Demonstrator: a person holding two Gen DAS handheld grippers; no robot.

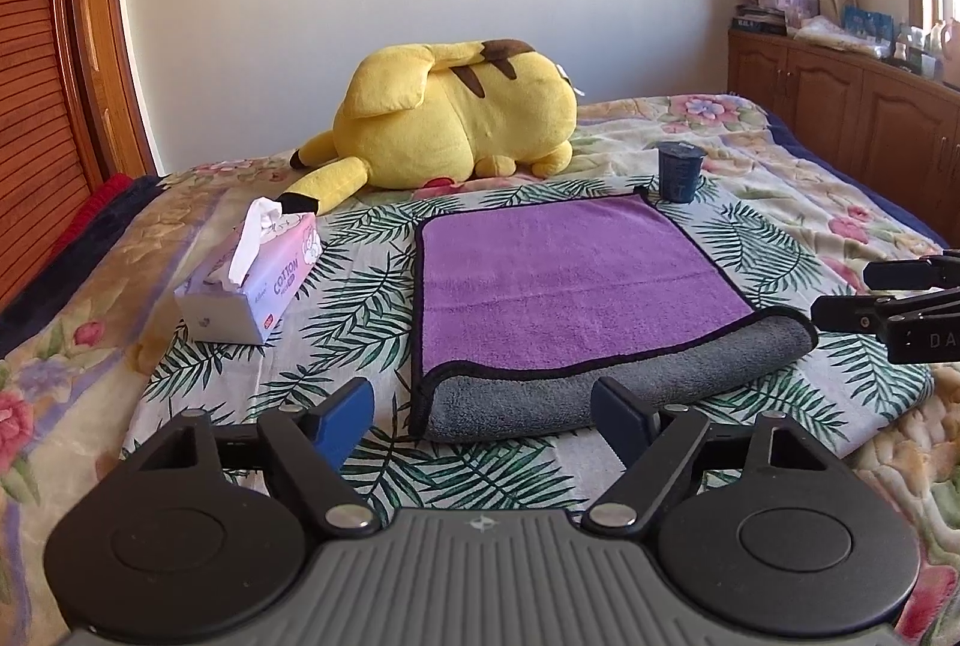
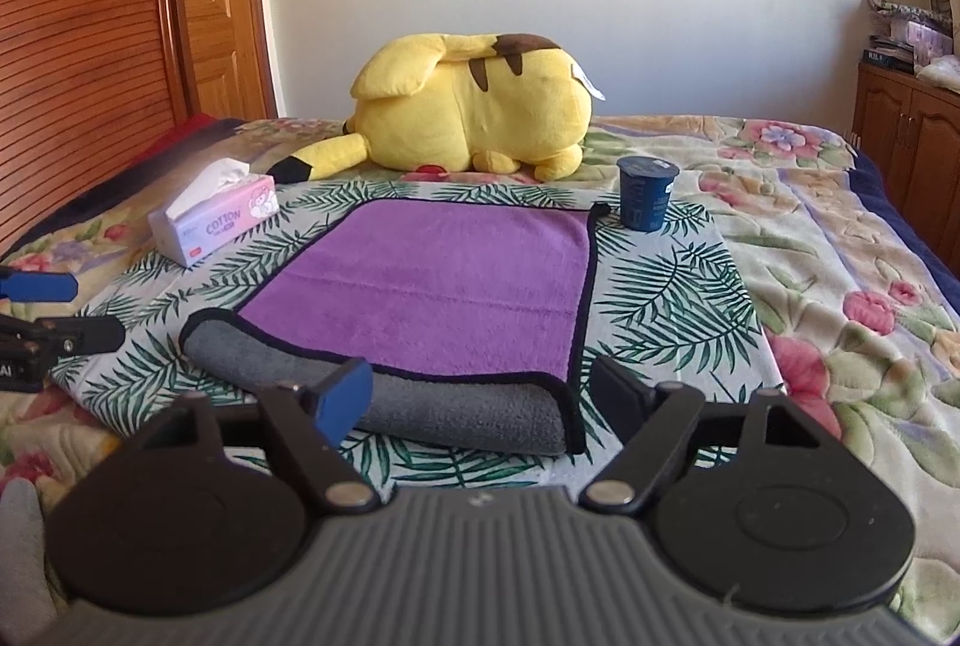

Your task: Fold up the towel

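Note:
A purple towel (image 1: 558, 280) with a grey underside and black trim lies on the bed, its near edge folded over so a grey band shows; it also shows in the right wrist view (image 2: 432, 292). My left gripper (image 1: 483, 415) is open and empty, just in front of the towel's near left corner. My right gripper (image 2: 480, 403) is open and empty, its jaws at the towel's near right corner. The right gripper also shows at the right edge of the left wrist view (image 1: 852, 295), beside the grey fold.
A yellow plush toy (image 1: 456, 117) lies beyond the towel. A tissue box (image 1: 252, 280) stands to the left, a dark blue cup (image 1: 679, 172) at the far right corner. Wooden cabinets (image 1: 852, 105) line the right wall. A leaf-patterned cloth (image 1: 360, 298) lies under the towel.

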